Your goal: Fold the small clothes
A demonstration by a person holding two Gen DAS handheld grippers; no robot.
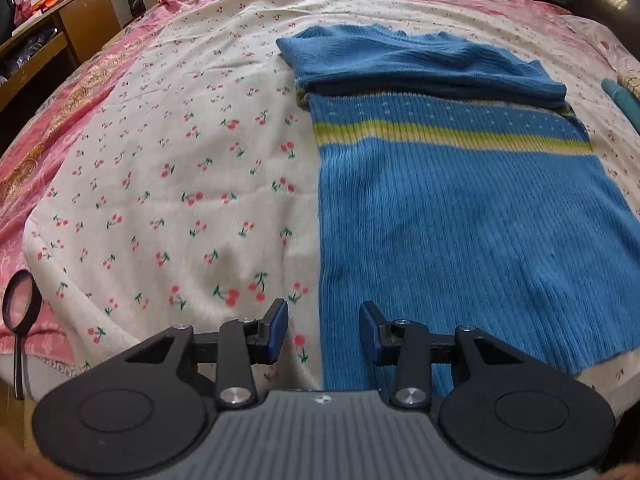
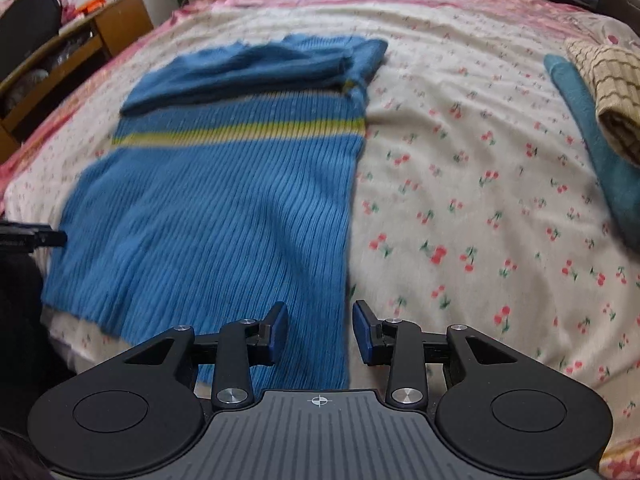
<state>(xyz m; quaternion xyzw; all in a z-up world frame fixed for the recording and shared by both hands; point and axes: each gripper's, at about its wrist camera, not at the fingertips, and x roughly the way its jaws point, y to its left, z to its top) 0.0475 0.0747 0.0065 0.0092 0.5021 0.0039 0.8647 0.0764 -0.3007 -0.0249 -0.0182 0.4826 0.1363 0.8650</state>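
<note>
- Your left gripper: pads part-spread, nothing pinched, no contact seen; gap sits over the sweater's left edge near the hem.
- Your right gripper: pads part-spread, empty; gap over the sweater's right edge.
- Blue ribbed sweater: flat on the cherry-print sheet, sleeves folded across its top, yellow stripe below them.
- Folded checked cloth lies well apart at right.

Left tool and right tool — black linkages, silver screws, blue pads, ribbed grey housing
</note>
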